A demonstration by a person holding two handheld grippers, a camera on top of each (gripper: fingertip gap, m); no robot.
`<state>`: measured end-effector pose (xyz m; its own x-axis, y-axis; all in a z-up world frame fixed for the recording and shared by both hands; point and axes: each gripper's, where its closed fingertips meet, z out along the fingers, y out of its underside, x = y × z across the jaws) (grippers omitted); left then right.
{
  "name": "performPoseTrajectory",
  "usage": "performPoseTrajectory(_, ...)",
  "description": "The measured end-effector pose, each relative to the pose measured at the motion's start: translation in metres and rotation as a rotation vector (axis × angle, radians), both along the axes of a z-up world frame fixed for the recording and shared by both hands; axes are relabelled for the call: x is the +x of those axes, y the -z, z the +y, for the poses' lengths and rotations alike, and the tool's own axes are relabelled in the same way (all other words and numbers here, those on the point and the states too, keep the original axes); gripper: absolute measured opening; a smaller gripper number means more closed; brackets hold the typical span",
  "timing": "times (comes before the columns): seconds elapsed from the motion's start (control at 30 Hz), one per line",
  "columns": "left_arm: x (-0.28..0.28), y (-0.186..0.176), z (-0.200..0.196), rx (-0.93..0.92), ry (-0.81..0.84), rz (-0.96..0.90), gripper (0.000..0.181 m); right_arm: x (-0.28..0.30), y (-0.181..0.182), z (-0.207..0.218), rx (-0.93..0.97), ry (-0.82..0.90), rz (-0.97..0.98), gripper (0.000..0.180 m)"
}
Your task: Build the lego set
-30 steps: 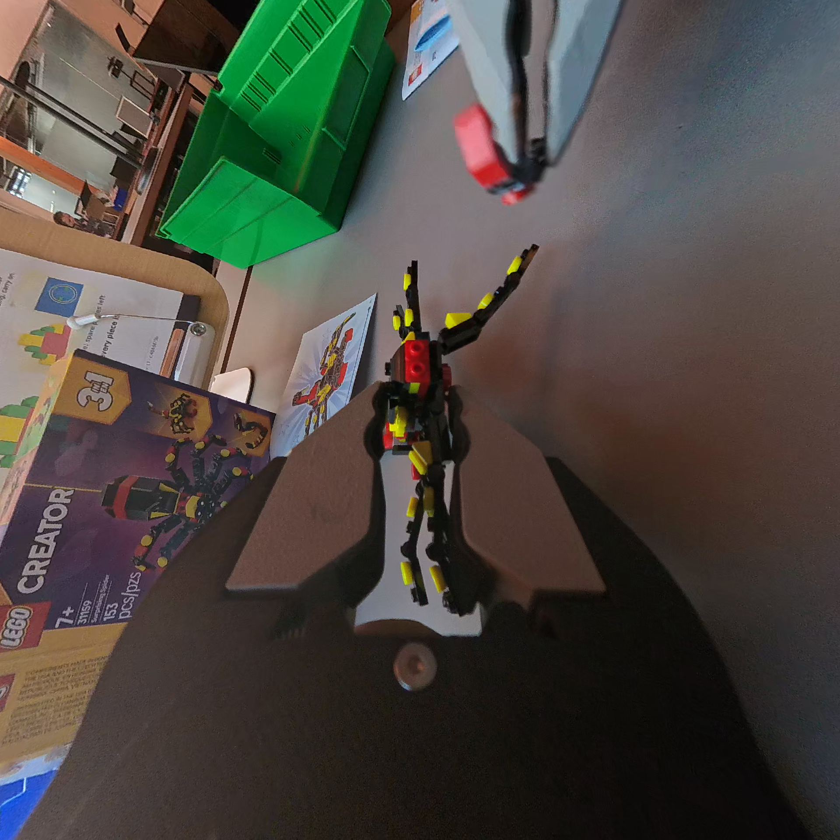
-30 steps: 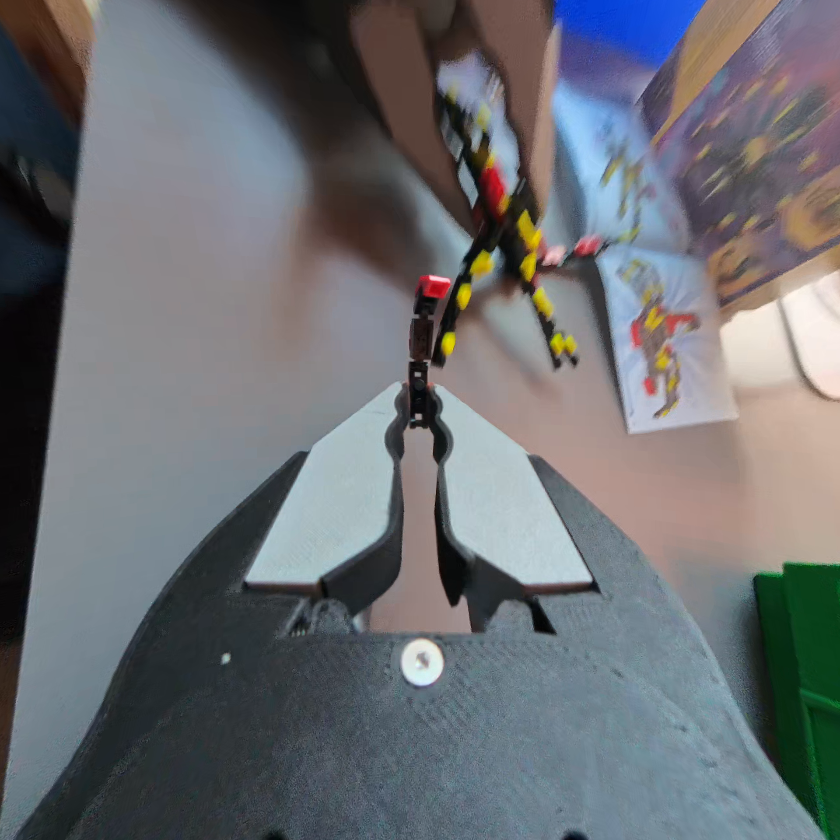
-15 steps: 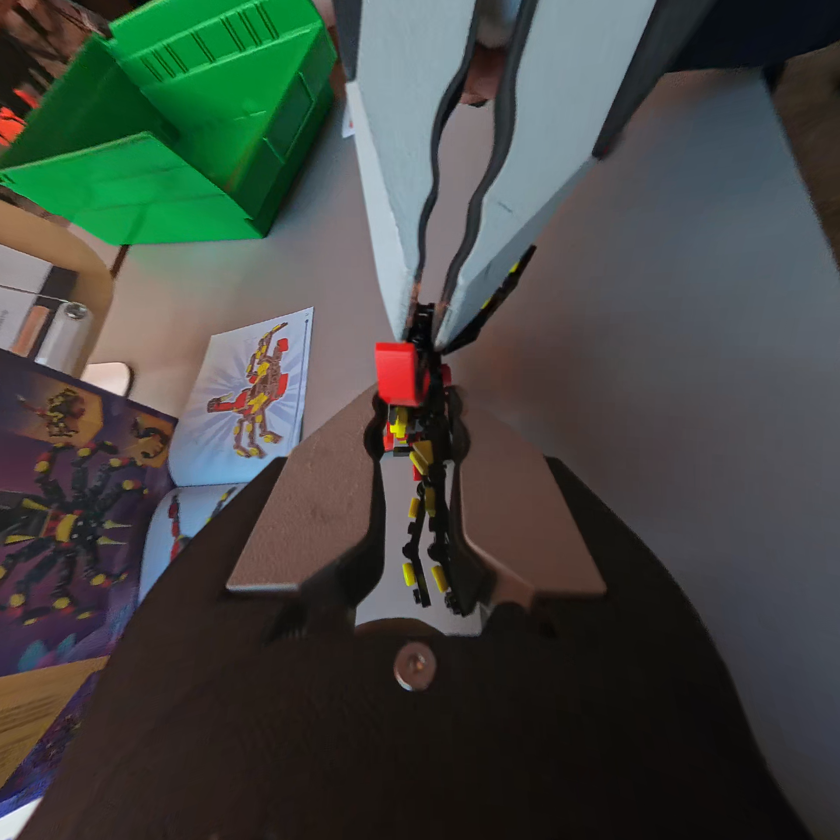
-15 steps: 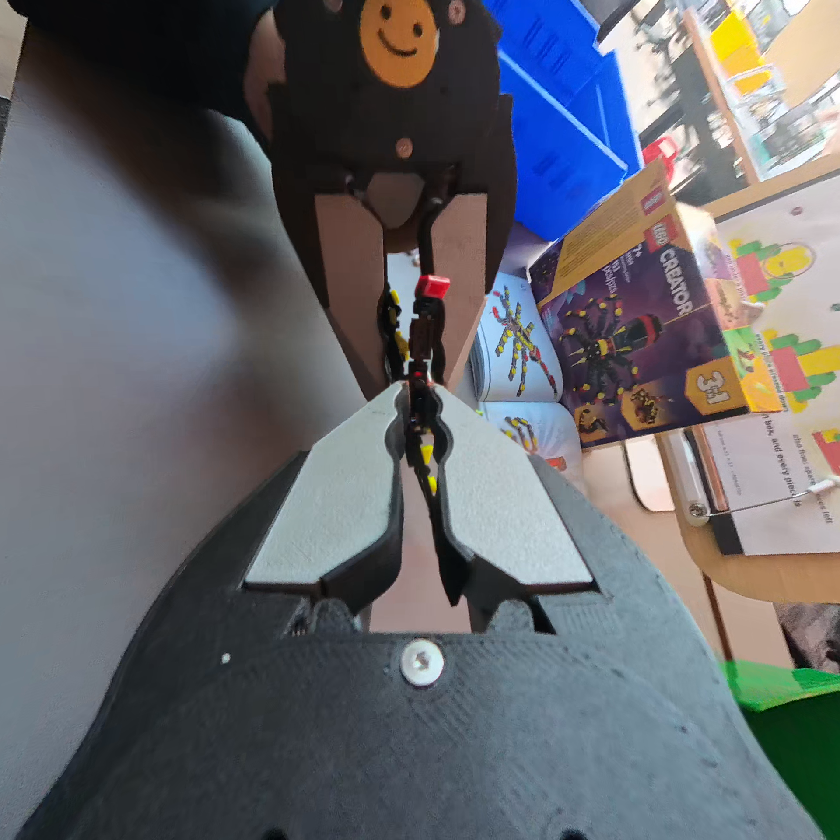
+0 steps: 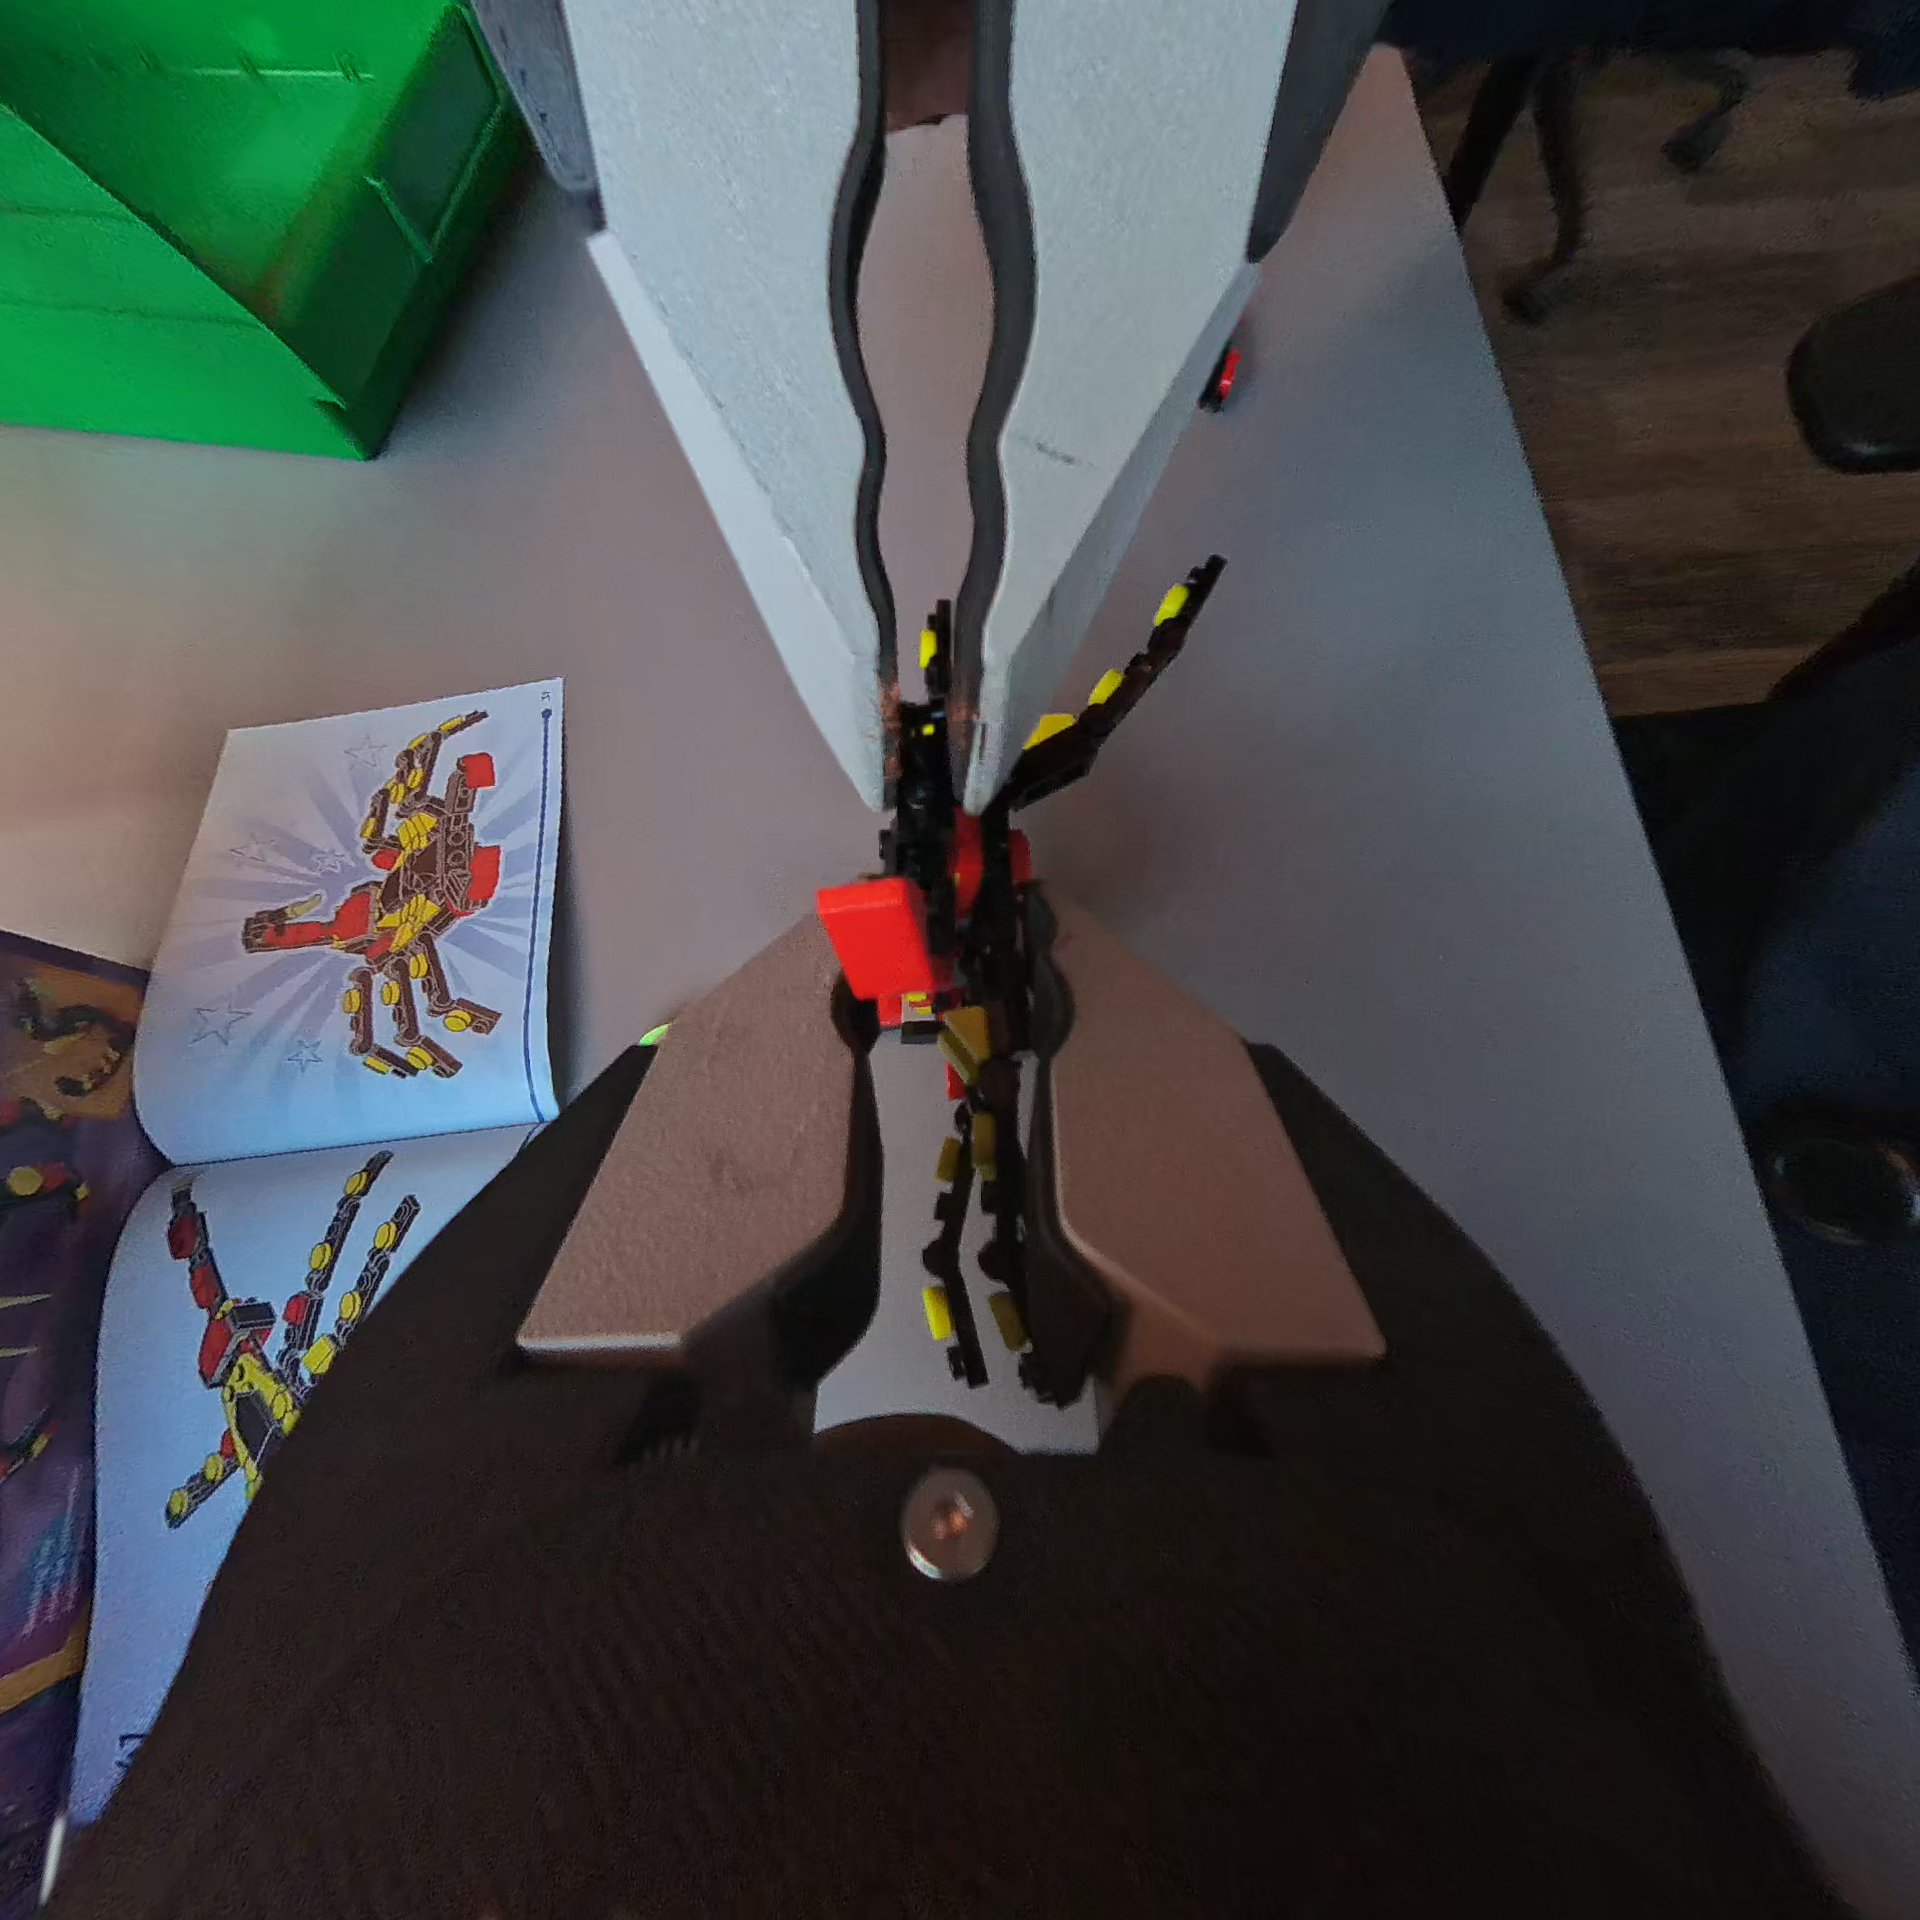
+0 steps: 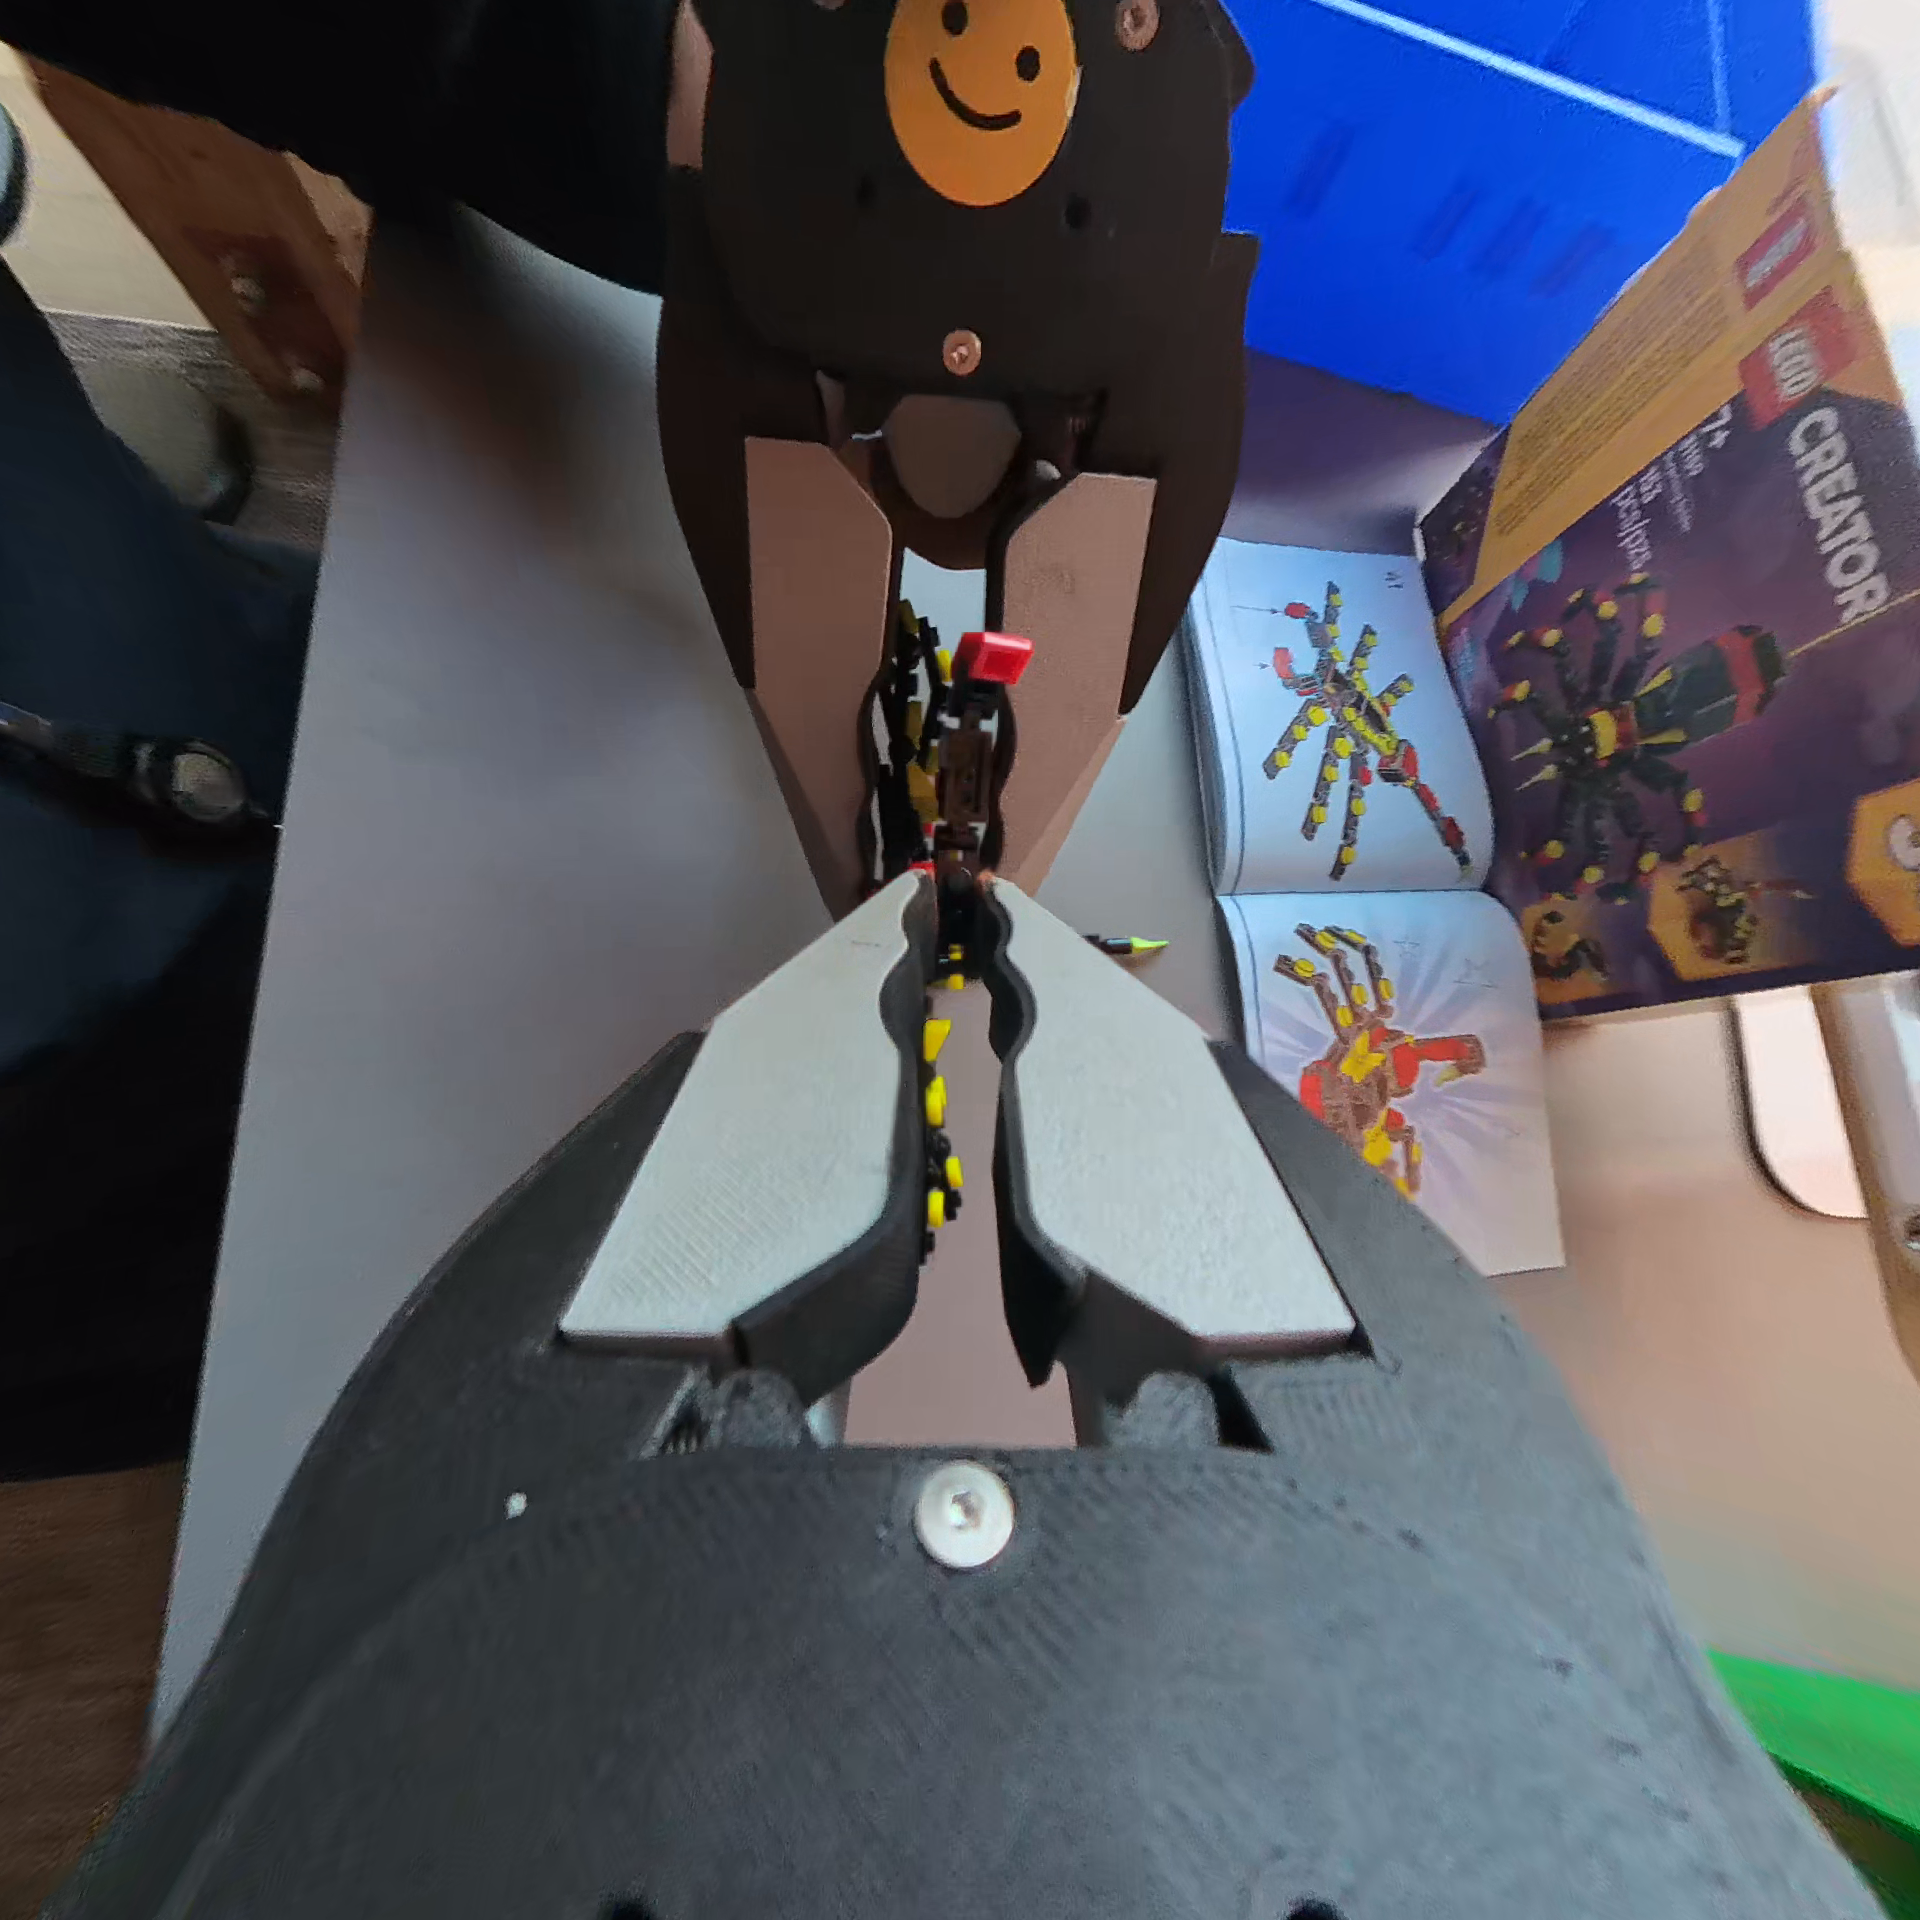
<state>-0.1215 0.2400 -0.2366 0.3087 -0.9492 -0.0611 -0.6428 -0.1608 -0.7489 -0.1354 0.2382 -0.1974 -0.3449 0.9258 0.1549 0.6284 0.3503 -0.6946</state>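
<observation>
**Pressing the arm onto the spider**

Left of the spider (image 5: pixel 966 935) lies my open booklet (image 5: pixel 364 914), for reference. My left gripper (image 5: pixel 951 997) clamps the spider's body steady above the table (image 5: pixel 1351 935); my right gripper (image 6: pixel 951 904), opposite, pinches the red-tipped arm (image 6: pixel 977 727) to seat it.

- right gripper (image 5: pixel 925 769), up and apart from lego model (image 5: pixel 961 935) 1 s ago, now meets left gripper (image 5: pixel 951 997) tip to tip
- red-tipped piece (image 5: pixel 878 940), earlier carried clear of model, now touches model body
- model leg (image 6: pixel 935 1122) now lies between right fingers
</observation>
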Motion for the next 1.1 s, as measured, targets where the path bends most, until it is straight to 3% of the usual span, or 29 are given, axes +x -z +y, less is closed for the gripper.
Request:
performPoseTrajectory(0.03,0.000,-0.002,0.001,-0.016,0.003,-0.006,0.023,0.000,0.001,0.002,-0.007,0.007,-0.019,0.005)
performPoseTrajectory(0.47,-0.005,-0.013,0.015,-0.169,0.041,-0.025,0.024,-0.004,-0.008,0.021,-0.100,0.050,-0.103,0.005)
performPoseTrajectory(0.63,-0.008,-0.035,0.035,-0.178,0.040,-0.061,0.023,-0.011,-0.028,0.046,-0.149,0.040,-0.099,0.005)
performPoseTrajectory(0.93,-0.025,-0.074,0.072,-0.199,-0.040,-0.236,0.024,-0.025,-0.095,0.078,-0.630,-0.012,0.128,0.004)
performPoseTrajectory(1.1,-0.016,-0.079,0.067,-0.243,-0.008,-0.283,0.024,-0.026,-0.097,0.084,-0.793,-0.032,0.127,0.005)
